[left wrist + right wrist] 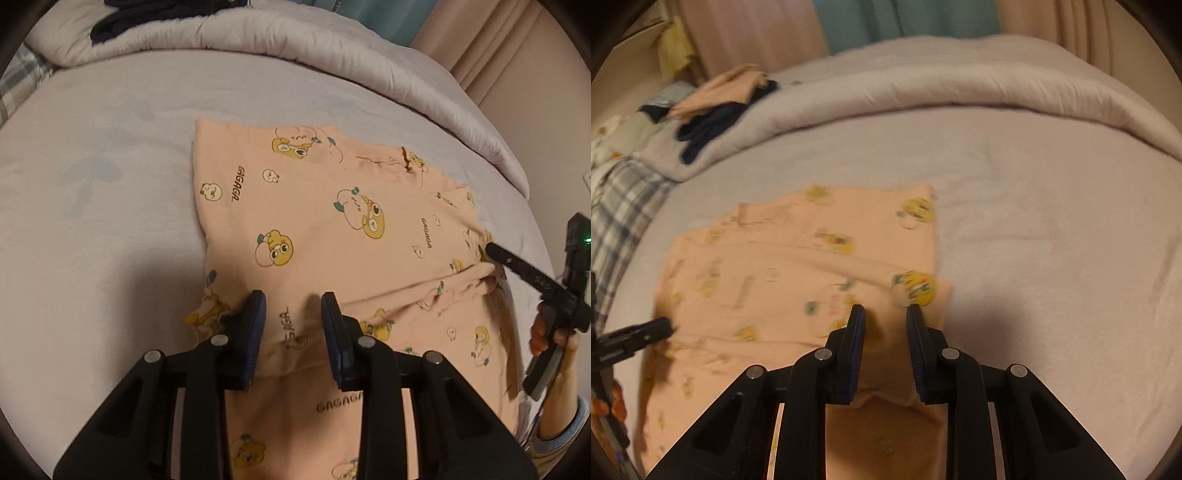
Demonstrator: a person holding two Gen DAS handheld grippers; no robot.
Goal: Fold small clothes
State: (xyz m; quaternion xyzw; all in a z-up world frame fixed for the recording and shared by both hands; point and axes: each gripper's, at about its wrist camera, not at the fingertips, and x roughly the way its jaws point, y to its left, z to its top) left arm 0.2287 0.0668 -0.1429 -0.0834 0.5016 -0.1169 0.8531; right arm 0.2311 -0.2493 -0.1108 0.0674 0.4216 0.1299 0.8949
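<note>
A peach printed garment lies spread on the bed, partly folded, with a raised crease running across its near part. The left gripper is set over the near edge, its jaws part-way apart with cloth between them; whether the pads actually press the fabric cannot be told. The right gripper is placed at the other side of the same edge, near the garment's corner, its jaws likewise part-way apart with a hump of cloth between them, and a firm grip cannot be confirmed there either. In the left wrist view the right gripper's tip is seen against the end of the crease.

The step in hand is judged to be the taking of both near corners for a fold away from the person. It is best done if each pinch is closed fully on all layers before anything is lifted, so that no under-layer is left behind. The two grippers should be raised together and kept level, the edge held taut between them, then carried over and laid on the far edge with the sides matched. The crease should be drawn flat first. A pile of other clothes rests on the duvet, well apart.
</note>
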